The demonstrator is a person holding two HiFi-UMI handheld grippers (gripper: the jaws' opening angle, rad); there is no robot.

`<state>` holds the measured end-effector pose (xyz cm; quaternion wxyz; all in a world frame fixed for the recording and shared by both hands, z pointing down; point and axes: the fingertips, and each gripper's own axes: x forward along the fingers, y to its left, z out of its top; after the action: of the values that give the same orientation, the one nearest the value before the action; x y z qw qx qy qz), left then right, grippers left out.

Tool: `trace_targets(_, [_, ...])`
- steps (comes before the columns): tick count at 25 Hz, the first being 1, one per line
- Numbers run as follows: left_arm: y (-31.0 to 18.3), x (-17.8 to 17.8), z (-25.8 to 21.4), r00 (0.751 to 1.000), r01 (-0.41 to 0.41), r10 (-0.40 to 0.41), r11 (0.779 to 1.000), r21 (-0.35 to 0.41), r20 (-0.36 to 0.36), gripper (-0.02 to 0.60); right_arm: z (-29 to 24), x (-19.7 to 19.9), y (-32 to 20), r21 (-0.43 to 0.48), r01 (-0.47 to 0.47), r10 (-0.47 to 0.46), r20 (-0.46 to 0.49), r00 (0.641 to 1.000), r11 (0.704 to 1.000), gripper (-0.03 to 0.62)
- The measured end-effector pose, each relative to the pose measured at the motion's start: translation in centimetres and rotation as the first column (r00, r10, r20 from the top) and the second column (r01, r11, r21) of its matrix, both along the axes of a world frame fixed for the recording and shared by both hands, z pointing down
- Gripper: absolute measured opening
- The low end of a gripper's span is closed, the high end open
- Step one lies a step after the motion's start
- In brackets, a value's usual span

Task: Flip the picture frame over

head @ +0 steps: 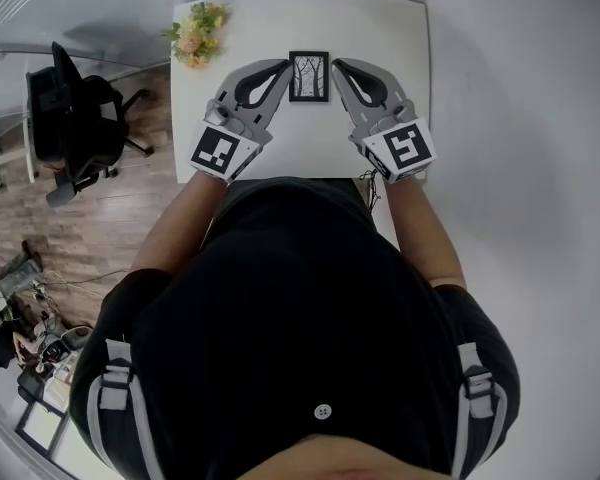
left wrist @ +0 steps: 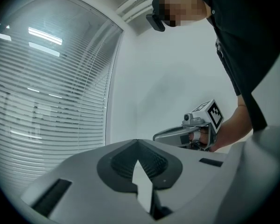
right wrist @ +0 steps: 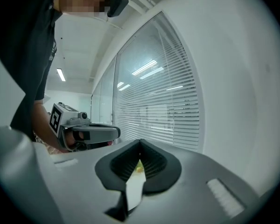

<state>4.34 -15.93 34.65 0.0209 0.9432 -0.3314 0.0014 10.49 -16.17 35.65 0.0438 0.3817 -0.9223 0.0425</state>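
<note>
Top centre: picture frame (head: pixel 309 76) lies face-up between your left gripper (head: pixel 283 65) and right gripper (head: pixel 336 65), both pressed together, empty. Spread one and pinch an edge.

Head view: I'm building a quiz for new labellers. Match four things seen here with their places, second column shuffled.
1 frame
2 flowers
3 chair
4 right hand-held gripper

A on the floor, left of the table
B table's far left corner
C just right of the frame
D table's middle, picture side up

Pairs: 1-D, 2-B, 3-A, 4-C
</note>
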Motion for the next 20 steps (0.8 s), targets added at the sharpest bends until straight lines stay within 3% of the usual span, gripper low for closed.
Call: trace_targets(20, [-0.7,-0.5,-0.3,1.0,0.016,-0.016,1.0,-0.003,0.016,0.005,-0.4,0.9,-0.5,-0.004,-0.04,0.04,0.029,0.999,0.999,0.011])
